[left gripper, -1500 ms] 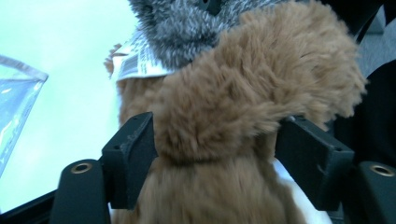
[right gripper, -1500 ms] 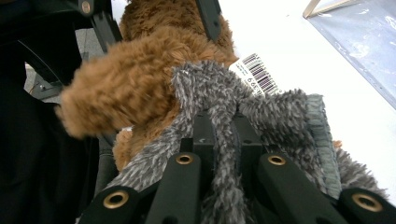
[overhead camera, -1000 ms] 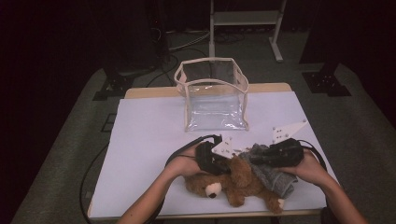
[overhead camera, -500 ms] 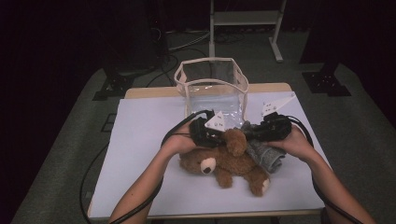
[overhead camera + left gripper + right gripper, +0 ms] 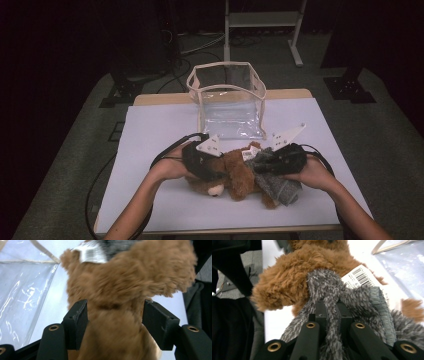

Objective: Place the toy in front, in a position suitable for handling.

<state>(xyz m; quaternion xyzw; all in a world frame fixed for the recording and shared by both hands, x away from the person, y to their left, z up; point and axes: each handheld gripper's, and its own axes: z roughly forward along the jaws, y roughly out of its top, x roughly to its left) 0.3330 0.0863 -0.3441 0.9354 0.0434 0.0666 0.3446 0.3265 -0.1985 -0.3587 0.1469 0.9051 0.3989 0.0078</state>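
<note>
White table (image 5: pixel 150 130) under dim light, dark floor all around. Left gripper (image 5: pixel 113 322) has its jaws spread either side of the brown teddy bear (image 5: pixel 235 172) and pressed into its fur, while the right gripper (image 5: pixel 332 312) is pinched tight on the bear's grey fuzzy garment (image 5: pixel 329 290). Bear lies near the table's front edge, just in front of the clear plastic bag (image 5: pixel 227 102) standing behind it.

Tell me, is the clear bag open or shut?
Open: the clear bag stands upright, its top rim spread wide, nothing inside it.

Left claw (image 5: pixel 216 167) clamped wide, right claw (image 5: pixel 260 164) pinched tight, facing inward.
</note>
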